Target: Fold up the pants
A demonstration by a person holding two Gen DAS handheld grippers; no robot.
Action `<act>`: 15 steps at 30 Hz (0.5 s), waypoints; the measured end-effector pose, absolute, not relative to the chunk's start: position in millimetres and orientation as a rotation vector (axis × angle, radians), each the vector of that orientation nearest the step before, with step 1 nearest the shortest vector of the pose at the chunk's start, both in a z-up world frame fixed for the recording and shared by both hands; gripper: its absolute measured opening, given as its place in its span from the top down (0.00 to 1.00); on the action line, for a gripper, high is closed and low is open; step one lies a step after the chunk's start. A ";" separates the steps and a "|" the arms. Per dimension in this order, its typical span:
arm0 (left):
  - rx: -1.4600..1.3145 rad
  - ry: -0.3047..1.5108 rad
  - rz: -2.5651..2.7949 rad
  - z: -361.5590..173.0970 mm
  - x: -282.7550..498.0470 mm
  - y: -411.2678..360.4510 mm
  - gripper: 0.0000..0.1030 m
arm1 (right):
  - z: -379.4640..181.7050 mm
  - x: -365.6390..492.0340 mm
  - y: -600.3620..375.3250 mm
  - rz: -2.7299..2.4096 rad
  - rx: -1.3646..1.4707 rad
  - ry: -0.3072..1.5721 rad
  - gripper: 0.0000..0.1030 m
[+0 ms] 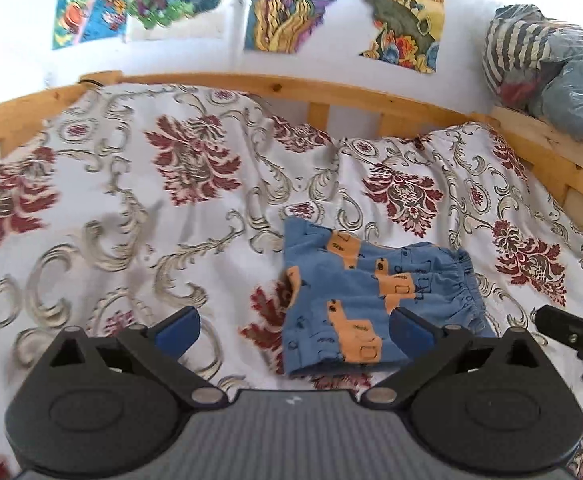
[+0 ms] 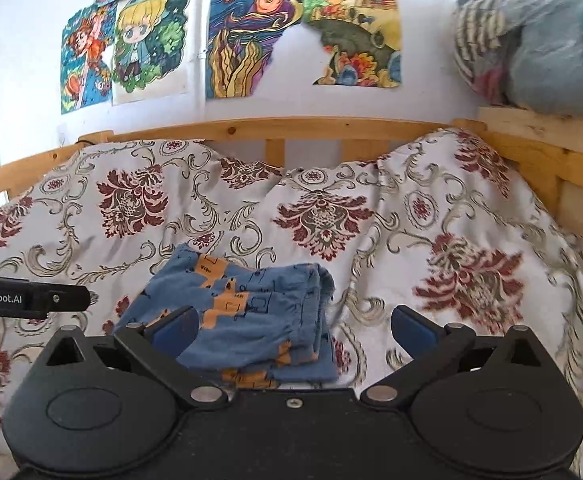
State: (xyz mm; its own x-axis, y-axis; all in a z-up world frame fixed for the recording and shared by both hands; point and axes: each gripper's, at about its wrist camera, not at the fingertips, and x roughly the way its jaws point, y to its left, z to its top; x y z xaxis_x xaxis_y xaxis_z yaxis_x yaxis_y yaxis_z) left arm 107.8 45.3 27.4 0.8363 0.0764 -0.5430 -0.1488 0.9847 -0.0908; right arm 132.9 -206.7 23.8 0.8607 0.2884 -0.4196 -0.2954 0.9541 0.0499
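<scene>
Left gripper (image 1: 293, 330): jaws spread wide, nothing between the blue pads (image 1: 177, 330), tilted down and forward. Right gripper (image 2: 293, 330): jaws likewise wide apart, empty, same forward tilt. The two sit side by side, near each other; a fingertip, probably the person's, shows at the right view's left edge.

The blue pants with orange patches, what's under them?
The folded pants lie on the flowery bedspread. Its red and grey pattern shows all around them. The part right beneath is covered, so anything hidden there can't be seen. Both claws, left and right, are open and hold nothing.
</scene>
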 end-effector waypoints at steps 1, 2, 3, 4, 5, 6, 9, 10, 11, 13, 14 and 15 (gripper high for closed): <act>-0.130 0.565 0.122 26.7 101.7 45.4 0.00 | 23.6 127.3 -208.5 0.304 -0.008 0.441 0.01; -0.129 0.565 0.122 26.2 96.9 45.1 0.00 | 23.3 122.9 -210.0 0.302 -0.002 0.445 0.01; -0.124 0.567 0.120 25.3 92.2 44.6 0.00 | 23.3 118.2 -211.4 0.298 0.006 0.449 0.01; -0.117 0.569 0.120 24.2 87.6 44.0 0.00 | 23.7 113.9 -212.3 0.294 0.015 0.449 0.01; -0.110 0.572 0.121 23.2 84.0 43.2 0.00 | 23.8 110.1 -213.4 0.293 0.024 0.450 0.01; -0.102 0.574 0.122 22.1 80.0 42.7 0.00 | 23.7 105.9 -214.6 0.292 0.032 0.450 0.01; -0.083 0.574 0.124 18.6 70.1 42.2 0.00 | 22.2 96.4 -215.4 0.286 0.039 0.446 0.01; -0.078 0.573 0.125 17.2 67.1 42.2 0.00 | 21.4 93.8 -215.3 0.290 0.038 0.444 0.01; -0.074 0.574 0.128 16.2 65.3 42.4 0.00 | 20.2 91.1 -214.7 0.295 0.035 0.442 0.01; -0.071 0.578 0.131 14.0 63.0 42.6 0.00 | 18.0 89.1 -213.3 0.303 0.025 0.444 0.01; -0.072 0.579 0.131 13.2 62.6 42.6 0.00 | 16.7 88.3 -212.7 0.306 0.022 0.448 0.01; -0.073 0.581 0.131 12.4 62.6 43.1 0.00 | 15.7 88.5 -212.6 0.308 0.022 0.452 0.01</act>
State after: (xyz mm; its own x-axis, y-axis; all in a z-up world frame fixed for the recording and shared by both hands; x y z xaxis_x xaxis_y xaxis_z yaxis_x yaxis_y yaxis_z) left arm 62.6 43.1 12.4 0.8280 0.1023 -0.5513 -0.1434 0.9892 -0.0318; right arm 88.5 -212.6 15.7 0.8541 0.2976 -0.4265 -0.2878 0.9536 0.0889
